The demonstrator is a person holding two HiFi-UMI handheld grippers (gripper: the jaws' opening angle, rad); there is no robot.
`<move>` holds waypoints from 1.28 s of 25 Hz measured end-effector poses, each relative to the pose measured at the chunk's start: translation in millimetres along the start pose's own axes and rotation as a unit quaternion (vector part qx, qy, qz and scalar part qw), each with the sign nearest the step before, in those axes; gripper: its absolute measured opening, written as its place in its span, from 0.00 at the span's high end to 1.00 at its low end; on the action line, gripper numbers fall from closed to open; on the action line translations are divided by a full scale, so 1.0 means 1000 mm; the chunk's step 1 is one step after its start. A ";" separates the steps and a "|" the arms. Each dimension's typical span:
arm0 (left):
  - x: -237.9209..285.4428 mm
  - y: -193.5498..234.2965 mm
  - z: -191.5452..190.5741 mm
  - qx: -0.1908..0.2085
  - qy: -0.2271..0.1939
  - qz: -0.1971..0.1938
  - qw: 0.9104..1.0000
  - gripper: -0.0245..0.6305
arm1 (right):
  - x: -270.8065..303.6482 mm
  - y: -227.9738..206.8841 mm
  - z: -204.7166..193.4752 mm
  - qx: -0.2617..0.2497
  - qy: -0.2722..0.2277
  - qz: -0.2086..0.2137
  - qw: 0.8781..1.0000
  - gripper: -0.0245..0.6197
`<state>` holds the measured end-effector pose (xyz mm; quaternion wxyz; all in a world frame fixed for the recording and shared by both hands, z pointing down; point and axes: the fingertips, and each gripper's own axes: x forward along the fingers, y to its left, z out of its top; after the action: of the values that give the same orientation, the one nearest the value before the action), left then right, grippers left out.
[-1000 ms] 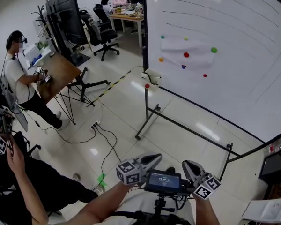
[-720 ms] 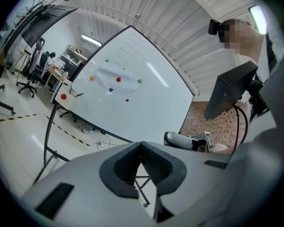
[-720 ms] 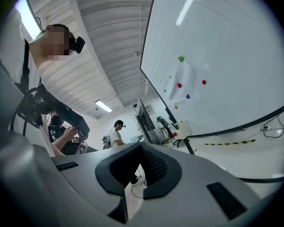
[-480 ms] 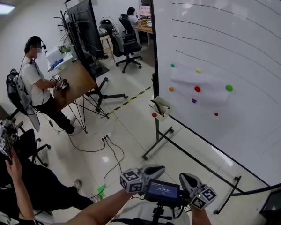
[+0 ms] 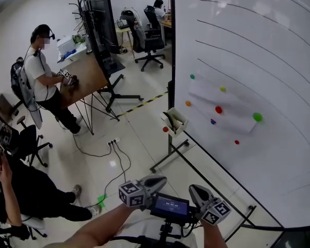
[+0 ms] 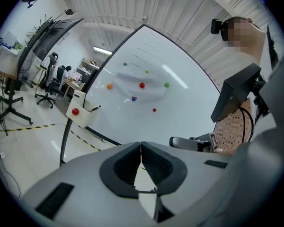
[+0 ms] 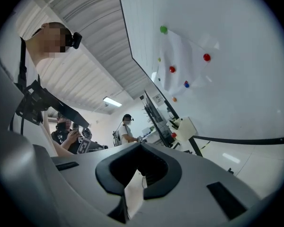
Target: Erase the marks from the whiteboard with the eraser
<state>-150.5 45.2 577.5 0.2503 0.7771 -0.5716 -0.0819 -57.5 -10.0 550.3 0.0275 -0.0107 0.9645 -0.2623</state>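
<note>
Whiteboard (image 5: pixel 258 61) on the right carries long dark lines (image 5: pixel 232 30), none erased yet; nearby, left gripper (image 5: pixel 160 180) and right gripper (image 5: pixel 192 189) are closed and empty, eraser not clearly visible, perhaps in the tray (image 5: pixel 176 123).

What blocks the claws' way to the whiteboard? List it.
Nothing visible does. Between the left claw, the right claw and the whiteboard lies only bare floor, with the board's stand foot low down. Both claws are shut and empty; no eraser shows.
</note>
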 end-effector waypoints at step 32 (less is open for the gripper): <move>0.106 0.323 0.141 0.097 0.033 0.099 0.990 0.64 | 0.219 -0.114 0.054 -0.030 0.024 -0.100 0.994 0.94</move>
<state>-447.1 -166.8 629.4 0.1989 0.7398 -0.6423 0.0250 -272.6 -143.3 550.9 -0.0223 -0.1012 0.9665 -0.2349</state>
